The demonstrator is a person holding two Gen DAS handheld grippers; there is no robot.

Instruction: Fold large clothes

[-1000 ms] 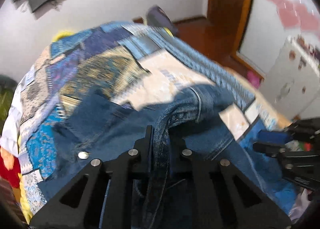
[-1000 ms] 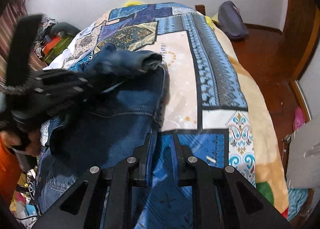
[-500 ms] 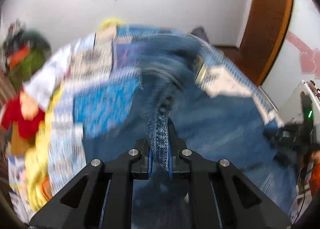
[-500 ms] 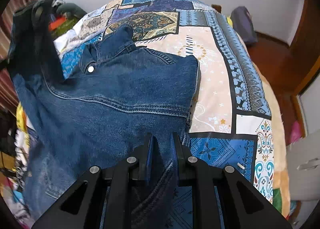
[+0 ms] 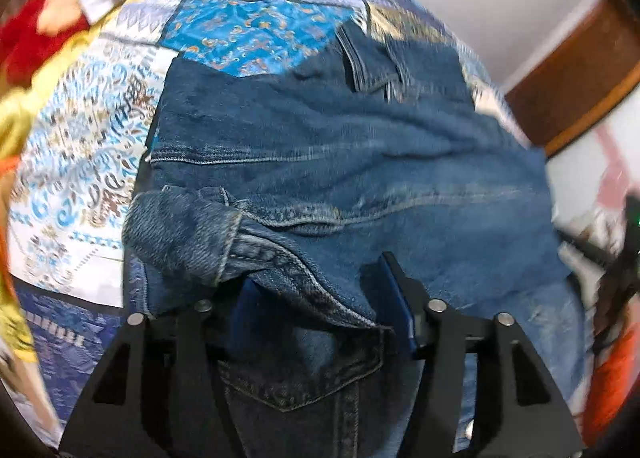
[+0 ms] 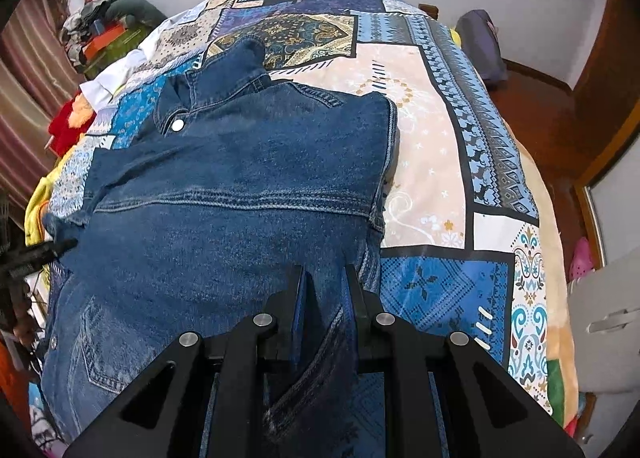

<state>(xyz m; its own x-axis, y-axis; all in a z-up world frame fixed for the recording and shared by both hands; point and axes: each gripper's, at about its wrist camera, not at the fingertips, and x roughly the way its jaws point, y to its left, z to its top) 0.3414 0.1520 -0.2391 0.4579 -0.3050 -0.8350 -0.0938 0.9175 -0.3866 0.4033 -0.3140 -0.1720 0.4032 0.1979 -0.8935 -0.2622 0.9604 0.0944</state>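
**Denim jacket spread on a patterned bed**

A dark blue denim jacket [image 6: 240,185] lies spread across a blue patchwork bedspread [image 6: 440,161], collar toward the far wall. The right gripper [image 6: 325,298] is clamped tight on the jacket's near edge. The left gripper [image 5: 316,294] has its jaws opening, with a bunched fold of denim lying loose between them. Clothes [image 6: 92,29] are piled beside the bed.

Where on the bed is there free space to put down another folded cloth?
The widest free patch of the patchwork bedspread lies right of the denim jacket, up to the bed's floor-side edge. A smaller one lies beyond the jacket's collar, toward the wall. The left edge is crowded by a pile of clothes, and the jacket fills the near middle.
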